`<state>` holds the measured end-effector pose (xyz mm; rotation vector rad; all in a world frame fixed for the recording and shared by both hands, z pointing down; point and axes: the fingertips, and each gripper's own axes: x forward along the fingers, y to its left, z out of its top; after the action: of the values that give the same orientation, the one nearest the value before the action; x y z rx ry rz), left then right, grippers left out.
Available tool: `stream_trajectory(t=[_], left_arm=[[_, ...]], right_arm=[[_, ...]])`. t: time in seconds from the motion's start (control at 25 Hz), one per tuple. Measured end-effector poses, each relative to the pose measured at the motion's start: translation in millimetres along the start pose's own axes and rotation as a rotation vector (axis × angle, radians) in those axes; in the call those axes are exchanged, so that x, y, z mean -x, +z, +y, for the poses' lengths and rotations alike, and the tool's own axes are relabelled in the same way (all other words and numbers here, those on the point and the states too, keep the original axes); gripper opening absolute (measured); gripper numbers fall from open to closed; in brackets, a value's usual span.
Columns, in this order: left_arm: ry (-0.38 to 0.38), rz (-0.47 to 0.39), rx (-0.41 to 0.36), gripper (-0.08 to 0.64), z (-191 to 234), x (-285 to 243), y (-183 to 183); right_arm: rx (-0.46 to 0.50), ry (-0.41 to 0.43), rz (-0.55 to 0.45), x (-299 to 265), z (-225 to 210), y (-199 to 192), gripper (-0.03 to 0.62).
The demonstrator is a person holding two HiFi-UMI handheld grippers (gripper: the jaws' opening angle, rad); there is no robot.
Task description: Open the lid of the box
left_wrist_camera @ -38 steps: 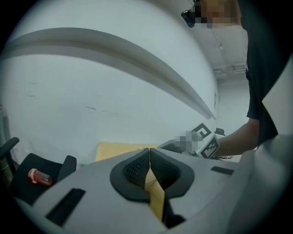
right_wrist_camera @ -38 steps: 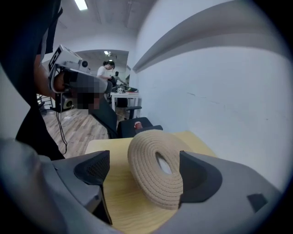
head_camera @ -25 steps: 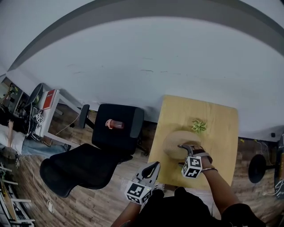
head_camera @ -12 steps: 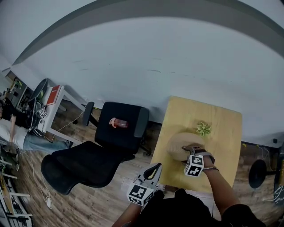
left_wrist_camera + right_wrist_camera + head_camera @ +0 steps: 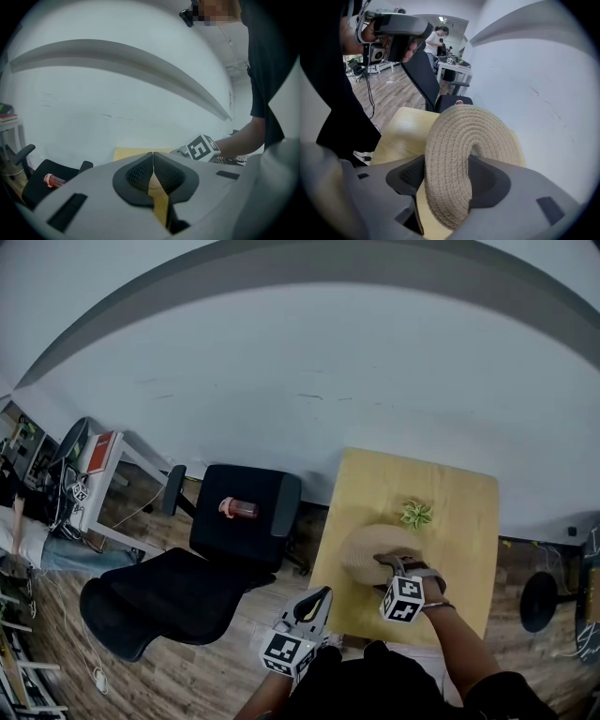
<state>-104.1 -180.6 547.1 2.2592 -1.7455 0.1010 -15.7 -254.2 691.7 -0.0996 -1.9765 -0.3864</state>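
**K:** Pale wood table [image 5: 450, 493] against a white wall [image 5: 300, 381], got it. What's the right side doing?

**R:** Right gripper [image 5: 447, 176]: pads [image 5: 410, 173] are pressed on the woven lid [image 5: 459, 140], 1 on each side of its near edge. The jaws have just been closing with the lid between them, and they now stand partly apart on the thickness of the rope. The pinched edge is buckled up toward the camera. The rest of the coiled disc slopes away behind it.

**K:** Where does the lid sit?

**R:** In the head view it's left of the table's middle. The right gripper points steeply down onto its near rim. I can't separate the box from the lid under there.

**K:** Left side?

**R:** Left gripper [image 5: 153, 173]: jaws together, nothing in them, just a sliver of table showing past the pads. It's held off the table's near-left corner, over the plank floor [image 5: 216, 662], well apart from the lid.

**K:** Anything else around?

**R:** 1 small green plant [image 5: 416, 514] sits on the table just beyond the lid. 2 black office chairs are left of the table. The nearer chair [image 5: 246, 526] has a red bottle [image 5: 236, 509] lying on its seat, and the other chair [image 5: 159, 601] is further left.
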Motion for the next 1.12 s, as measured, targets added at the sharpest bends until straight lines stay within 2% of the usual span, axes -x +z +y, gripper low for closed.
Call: stream_trajectory(t=[0.4,0.76,1.12], left_arm=[[-0.116,-0.005,-0.042,0.02,-25.1,-19.9,3.9],[-0.231,0.007,-0.06,0.02,-57.0,-45.5,5.6],[-0.32,0.023,-0.077,0.02,-85.2,-64.6,6.1]], right_arm=[[-0.057,-0.109,0.01,40.9,-1.6,-17.2,0.301],[-0.241,-0.222,0.032,74.2,0.0,-70.8,0.301],[-0.447,-0.279,0.064,93.4,8.4,-128.4,0.301]])
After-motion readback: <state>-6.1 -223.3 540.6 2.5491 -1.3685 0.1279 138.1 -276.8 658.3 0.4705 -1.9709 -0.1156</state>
